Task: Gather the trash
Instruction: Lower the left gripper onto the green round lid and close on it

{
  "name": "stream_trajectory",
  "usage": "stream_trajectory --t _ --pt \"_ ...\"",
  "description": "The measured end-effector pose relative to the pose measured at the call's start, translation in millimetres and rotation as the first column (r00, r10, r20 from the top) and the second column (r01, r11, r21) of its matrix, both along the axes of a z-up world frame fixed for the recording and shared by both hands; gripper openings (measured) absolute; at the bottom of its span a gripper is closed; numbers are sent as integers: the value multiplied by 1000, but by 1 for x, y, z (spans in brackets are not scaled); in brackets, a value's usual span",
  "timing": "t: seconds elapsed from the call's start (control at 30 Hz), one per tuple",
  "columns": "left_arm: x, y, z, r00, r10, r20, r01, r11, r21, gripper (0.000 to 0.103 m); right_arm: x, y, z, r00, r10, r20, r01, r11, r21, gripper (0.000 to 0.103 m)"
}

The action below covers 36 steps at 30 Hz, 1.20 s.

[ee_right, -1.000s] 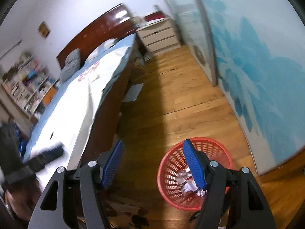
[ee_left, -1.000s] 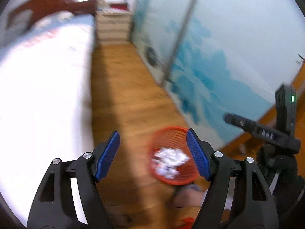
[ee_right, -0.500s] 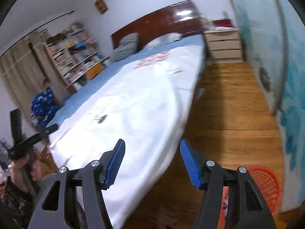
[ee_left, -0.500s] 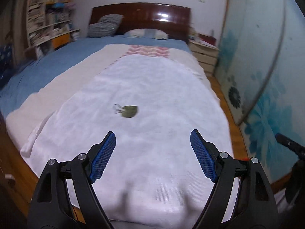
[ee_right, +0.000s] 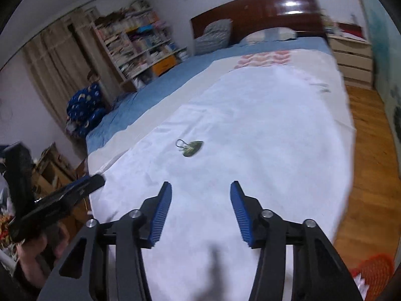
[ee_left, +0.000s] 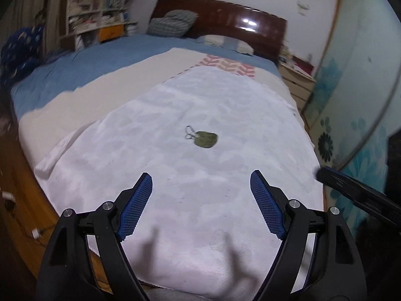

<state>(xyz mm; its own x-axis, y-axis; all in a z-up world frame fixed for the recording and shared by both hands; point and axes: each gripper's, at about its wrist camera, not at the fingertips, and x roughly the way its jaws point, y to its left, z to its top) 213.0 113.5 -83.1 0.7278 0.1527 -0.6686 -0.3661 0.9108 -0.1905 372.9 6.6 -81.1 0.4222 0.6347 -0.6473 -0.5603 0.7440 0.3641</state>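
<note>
Your left gripper hangs over the foot of the bed, jaws spread wide and holding nothing. Ahead of it, well apart, a small green scrap with a thin wire loop lies flat near the middle of the white sheet. At the right edge of that view, part of your other tool juts in as a black bar.

Your right gripper is spread too, nothing between its blue pads, and it also hovers over the sheet. The scrap sits ahead and slightly left of its fingers, well clear of them. Left of the bed stands a bookshelf; at lower left your left hand grips the other tool. At lower right, the red basket stands on the wood floor beside the bed.
</note>
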Motion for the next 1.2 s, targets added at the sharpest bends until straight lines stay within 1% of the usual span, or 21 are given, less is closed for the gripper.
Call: stream_trajectory --t 0.03,0.1,0.13,0.17,0.23,0.3,0.4,0.43,0.47,0.5,0.57,0.6,0.67,0.77,0.8,0.87,0.93,1.0,1.03,1.07,1.2 --pt "1 6 -2 1000 13 -4 -13 1000 -23 80 9 16 -1 1000 13 -5 -13 1000 -8 47" --pt "5 26 -8 1000 23 10 -22 993 -120 80 32 46 -8 999 48 -24 -48 999 -17 47" --pt "8 41 -10 999 26 36 -19 980 -196 80 45 61 -14 997 65 -41 -66 998 -25 45" --pt "12 53 -12 998 42 47 -30 975 -220 80 58 72 -20 996 75 -55 -76 997 -31 44" --pt "19 65 -14 996 68 56 -55 977 -205 80 77 93 -33 993 82 -89 -86 996 -34 44" --pt "28 81 -19 995 75 67 -58 974 -220 80 93 112 -48 988 80 -132 -84 996 -29 41" --pt "52 103 -28 996 33 84 -10 966 -257 80 114 133 -72 979 71 -192 -75 997 -15 41" --pt "66 113 -34 997 12 81 12 957 -290 80 119 138 -79 977 69 -202 -73 997 -12 41" --pt "75 120 -38 996 -4 84 31 946 -324 80 126 145 -87 973 66 -223 -69 998 -7 41" --pt "90 128 -46 997 -19 74 45 927 -372 80 131 149 -93 971 63 -232 -66 998 -4 41" --pt "115 136 -58 997 -45 57 66 898 -435 79 138 156 -103 966 51 -253 -54 999 -4 40" --pt "129 139 -67 996 -59 61 81 869 -489 75 144 160 -108 963 47 -265 -46 999 8 40" --pt "153 143 -88 997 -72 32 77 810 -582 67 153 165 -112 961 41 -275 -35 999 25 40" --pt "176 139 -114 997 -54 -47 14 784 -621 60 165 175 -119 958 40 -284 -34 999 26 40" --pt "179 136 -116 997 -59 -52 14 780 -625 60 167 177 -123 956 36 -292 -32 999 19 40" --pt "186 130 -117 996 -69 -57 21 796 -605 60 169 181 -134 952 30 -306 -30 1000 6 37" --pt "190 128 -119 995 -72 -68 17 798 -602 54 168 184 -137 955 29 -295 -32 999 -5 37" --pt "197 128 -123 993 -80 -81 14 795 -607 39 167 187 -138 958 27 -286 -31 999 -10 36" --pt "200 126 -122 992 -88 -89 16 799 -601 36 168 185 -138 958 24 -287 -25 1000 -2 32" --pt "202 125 -120 992 -95 -89 23 803 -596 35 168 182 -139 957 12 -290 -9 1000 12 30" --pt "204 126 -118 991 -108 -76 43 809 -586 35 168 177 -142 957 -27 -289 36 999 26 29"
